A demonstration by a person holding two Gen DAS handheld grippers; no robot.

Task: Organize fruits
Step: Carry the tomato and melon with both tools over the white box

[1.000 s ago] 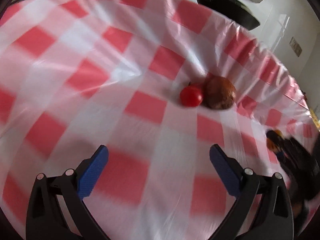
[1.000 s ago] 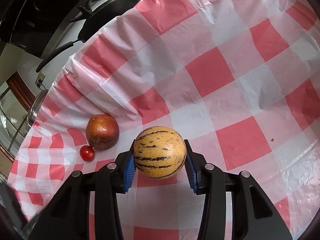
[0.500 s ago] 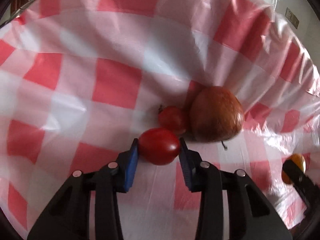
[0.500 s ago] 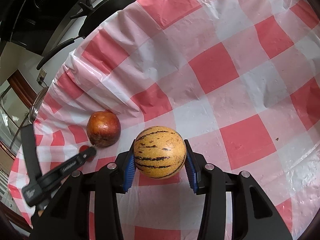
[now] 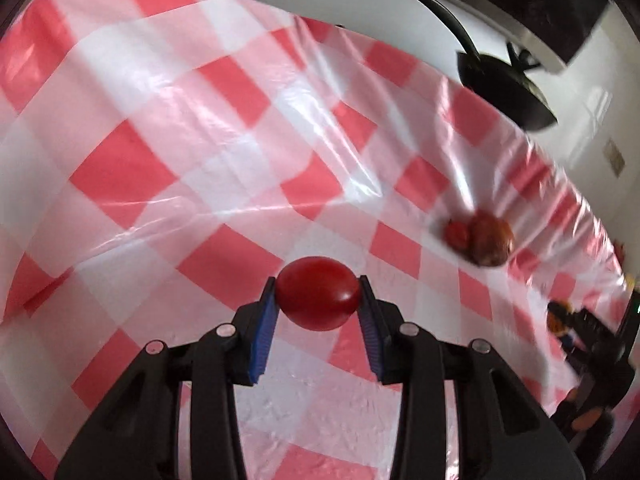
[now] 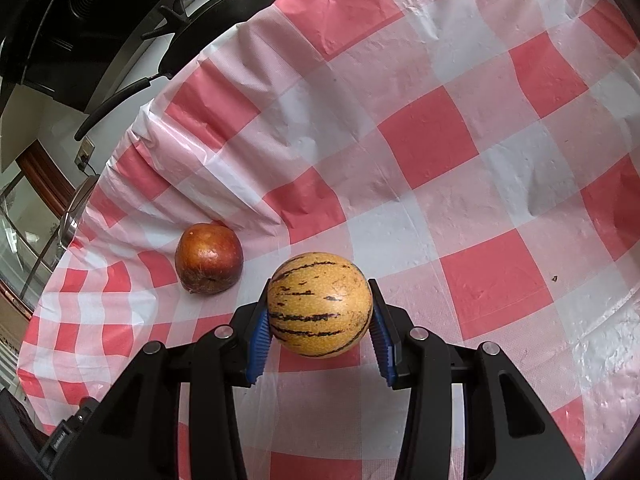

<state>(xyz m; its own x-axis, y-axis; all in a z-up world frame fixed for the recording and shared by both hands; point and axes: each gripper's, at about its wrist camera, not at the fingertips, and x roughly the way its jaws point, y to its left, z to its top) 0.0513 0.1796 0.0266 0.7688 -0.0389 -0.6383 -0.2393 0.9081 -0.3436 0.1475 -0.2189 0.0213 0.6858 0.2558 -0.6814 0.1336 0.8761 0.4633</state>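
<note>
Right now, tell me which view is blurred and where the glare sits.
Left wrist view: motion-smeared, the far reddish-brown fruit soft, white glare streaking the checked tablecloth. Right wrist view: sharp, the striped yellow fruit crisp, only mild sheen; both bend at the fisheye edges.

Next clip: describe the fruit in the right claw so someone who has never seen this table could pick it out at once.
On the red-and-white checked tablecloth, find the right claw at the bottom of its own view. Clamped between its blue pads is a round yellow-orange fruit, beside a plain reddish-brown fruit. Only it has broken dark stripes.
</note>
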